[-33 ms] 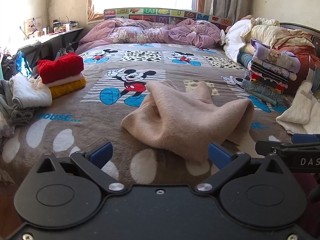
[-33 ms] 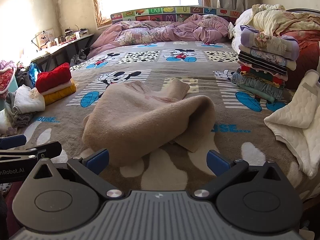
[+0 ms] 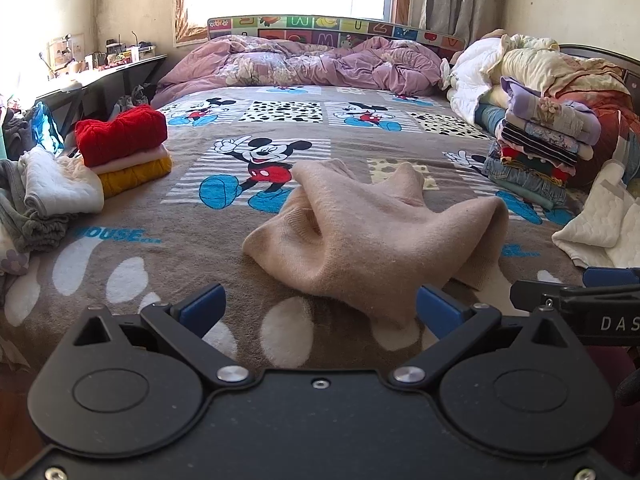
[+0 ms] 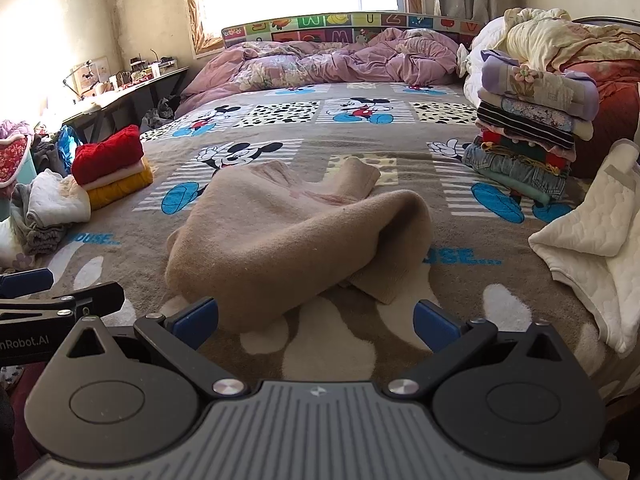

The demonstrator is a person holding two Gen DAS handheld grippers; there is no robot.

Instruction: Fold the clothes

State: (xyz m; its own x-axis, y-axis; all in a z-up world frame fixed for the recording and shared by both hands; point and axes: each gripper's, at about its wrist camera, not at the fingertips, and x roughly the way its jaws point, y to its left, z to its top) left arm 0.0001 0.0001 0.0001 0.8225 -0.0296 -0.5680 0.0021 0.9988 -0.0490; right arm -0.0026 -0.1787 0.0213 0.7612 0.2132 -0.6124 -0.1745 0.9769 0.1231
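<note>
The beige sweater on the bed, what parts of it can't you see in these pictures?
- Beige sweater, both views: crumpled, so sleeves and collar are folded under its own cloth.
- Its near edge, right wrist view: the left fingertip of the right gripper covers it.
- Its underside: hidden against the blanket.

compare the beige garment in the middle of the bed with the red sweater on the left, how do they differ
The beige garment lies crumpled and unfolded; the red sweater is folded. The beige garment sits alone on the bedspread; the red sweater tops a small stack. Neither is gripped.
</note>
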